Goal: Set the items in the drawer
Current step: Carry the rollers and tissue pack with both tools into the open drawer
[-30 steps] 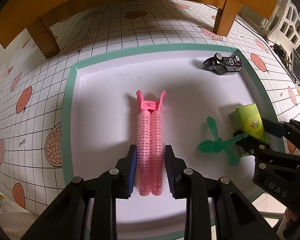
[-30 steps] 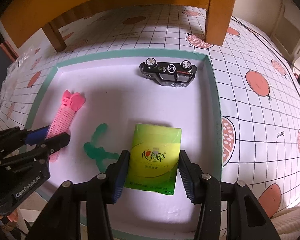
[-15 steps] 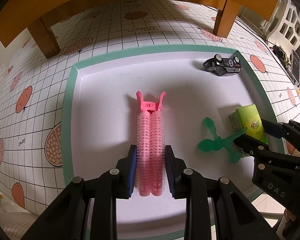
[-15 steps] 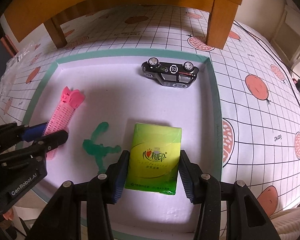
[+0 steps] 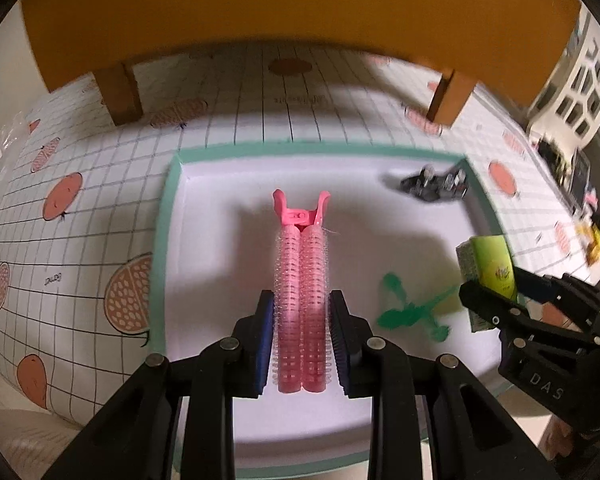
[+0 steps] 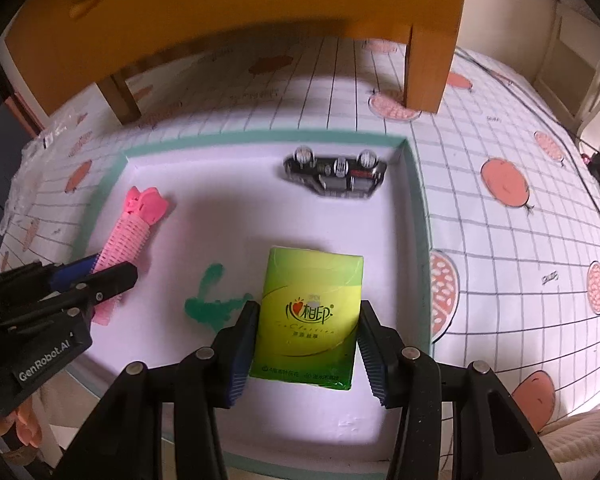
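Observation:
My left gripper (image 5: 301,336) is shut on a pink hair roller clip (image 5: 300,276), which points forward and hangs a little above the white tray (image 5: 167,240). My right gripper (image 6: 306,344) is shut on a green tissue pack (image 6: 310,316), also held off the tray floor. From the right wrist view the pink roller (image 6: 130,236) sits in the left gripper (image 6: 96,276) at the left. In the left wrist view the tissue pack (image 5: 494,268) and right gripper (image 5: 500,296) show at the right.
A black toy car (image 6: 334,178) lies upside down in the tray's far right corner. A green plastic propeller-like piece (image 6: 210,302) lies between the grippers. An orange wooden unit on legs (image 6: 424,60) stands behind the tray on a grid-patterned cloth (image 6: 500,240).
Both grippers have risen and tilted up with the roller and tissue pack in them. The tray looks farther away and more of the orange unit fills the top.

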The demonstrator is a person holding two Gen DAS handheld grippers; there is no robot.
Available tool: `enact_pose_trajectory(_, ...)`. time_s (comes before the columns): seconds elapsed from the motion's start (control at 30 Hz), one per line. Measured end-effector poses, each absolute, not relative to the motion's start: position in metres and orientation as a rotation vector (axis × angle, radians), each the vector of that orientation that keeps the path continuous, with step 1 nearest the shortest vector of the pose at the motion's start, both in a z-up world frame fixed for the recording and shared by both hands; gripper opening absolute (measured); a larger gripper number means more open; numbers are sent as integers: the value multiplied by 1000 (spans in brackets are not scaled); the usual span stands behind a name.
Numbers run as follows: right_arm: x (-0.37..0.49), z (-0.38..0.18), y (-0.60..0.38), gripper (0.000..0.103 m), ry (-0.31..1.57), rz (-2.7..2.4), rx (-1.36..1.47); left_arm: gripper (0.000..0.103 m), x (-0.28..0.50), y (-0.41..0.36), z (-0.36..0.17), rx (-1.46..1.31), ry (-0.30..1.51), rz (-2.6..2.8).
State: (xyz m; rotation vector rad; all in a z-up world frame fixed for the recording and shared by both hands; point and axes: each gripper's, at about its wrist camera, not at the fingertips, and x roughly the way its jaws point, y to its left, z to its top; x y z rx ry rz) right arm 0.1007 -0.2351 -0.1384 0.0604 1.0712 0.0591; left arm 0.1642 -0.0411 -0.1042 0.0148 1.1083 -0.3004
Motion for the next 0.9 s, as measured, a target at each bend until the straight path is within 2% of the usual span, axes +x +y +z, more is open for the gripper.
enact_pose_trajectory(0.23, 95, -92, -231, 51, 949, 96, 58, 28, 156, -34, -56, -3, 990, -323)
enact_pose_trajectory(0.53, 87, 8, -218, 51, 726, 174, 71, 28, 151, -16, 49, -46, 738, -361)
enact_pose_trajectory(0.9, 129, 120, -211, 51, 529, 239, 78, 28, 198, -3, 147, -53, 555, -355)
